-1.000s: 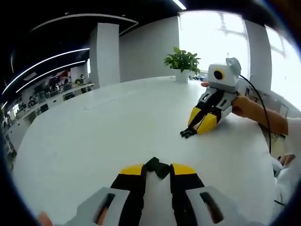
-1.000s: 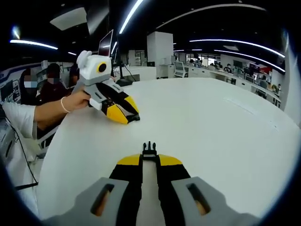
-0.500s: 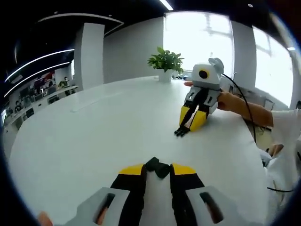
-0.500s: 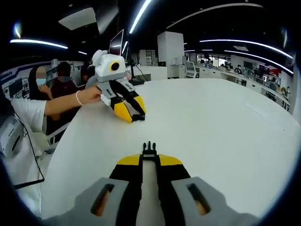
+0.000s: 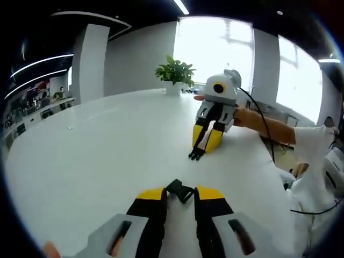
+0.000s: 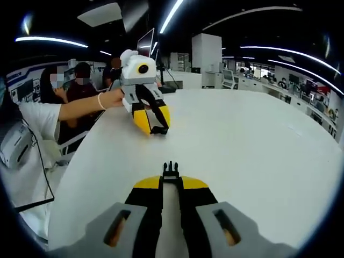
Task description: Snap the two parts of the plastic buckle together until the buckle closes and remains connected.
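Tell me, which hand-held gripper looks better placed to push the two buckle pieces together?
Neither clearly. The left hand-held gripper is shut on the socket half, and the right hand-held gripper on the pronged half, with bare white table between them. Right is perhaps slightly better, since its prongs point forward.

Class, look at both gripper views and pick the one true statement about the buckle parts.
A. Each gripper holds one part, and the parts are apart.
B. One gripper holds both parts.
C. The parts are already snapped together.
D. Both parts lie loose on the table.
A: the left gripper pinches one buckle part, the right gripper pinches the pronged part, and bare white table separates them.
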